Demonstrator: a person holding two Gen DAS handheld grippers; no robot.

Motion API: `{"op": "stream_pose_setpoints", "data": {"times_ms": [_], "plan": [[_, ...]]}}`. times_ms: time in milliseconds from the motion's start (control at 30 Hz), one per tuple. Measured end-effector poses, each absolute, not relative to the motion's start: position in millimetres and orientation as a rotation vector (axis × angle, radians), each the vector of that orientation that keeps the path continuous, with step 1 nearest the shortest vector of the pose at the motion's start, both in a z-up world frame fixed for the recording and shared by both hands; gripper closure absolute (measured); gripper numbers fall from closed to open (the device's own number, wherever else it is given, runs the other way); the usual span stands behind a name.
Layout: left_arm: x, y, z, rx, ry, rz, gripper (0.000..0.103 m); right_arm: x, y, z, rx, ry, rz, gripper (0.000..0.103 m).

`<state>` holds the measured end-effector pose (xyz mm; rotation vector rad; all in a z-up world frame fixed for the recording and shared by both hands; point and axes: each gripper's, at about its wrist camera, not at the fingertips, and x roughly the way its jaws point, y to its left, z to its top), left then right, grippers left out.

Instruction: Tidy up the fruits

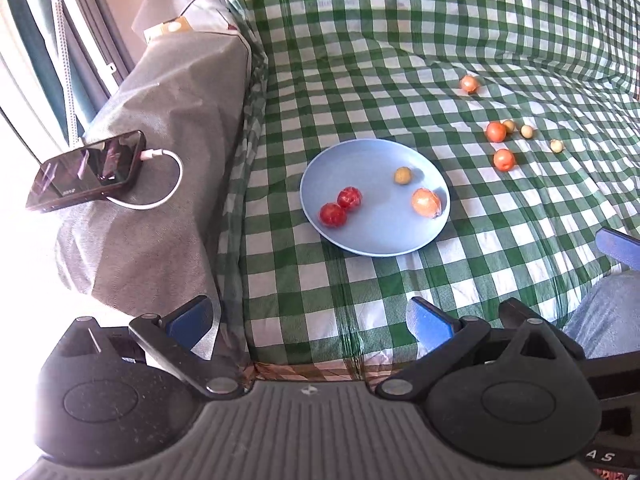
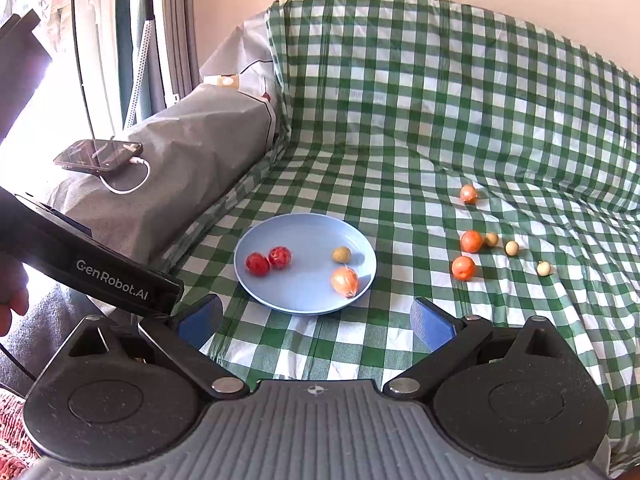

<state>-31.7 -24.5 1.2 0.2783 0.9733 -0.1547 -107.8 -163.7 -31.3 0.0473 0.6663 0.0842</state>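
blue plate (image 2: 280,300) on the checked cloth (image 2: 400,120) holds four fruits: two glossy red ones (image 2: 268,261), a small dull green one (image 2: 341,255), a netted orange one (image 2: 345,281). six more lie loose to its right: three orange (image 2: 464,268), three small pale round ones (image 2: 512,247). looks between placements; next is reaching over for a loose one. right gripper (image 2: 316,320) wide and empty, left gripper (image 1: 310,322) also wide, empty. round fruit, soft rumpled cloth, may roll
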Motion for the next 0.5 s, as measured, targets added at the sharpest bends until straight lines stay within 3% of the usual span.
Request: {"op": "stream_pose_setpoints", "data": {"times_ms": [500], "plan": [[-35.6,-19.5,2.6,0.273,0.971,-0.157,0.000,-113.9,-157.7,-26.5,0.039,0.659,0.080,0.003]]}}
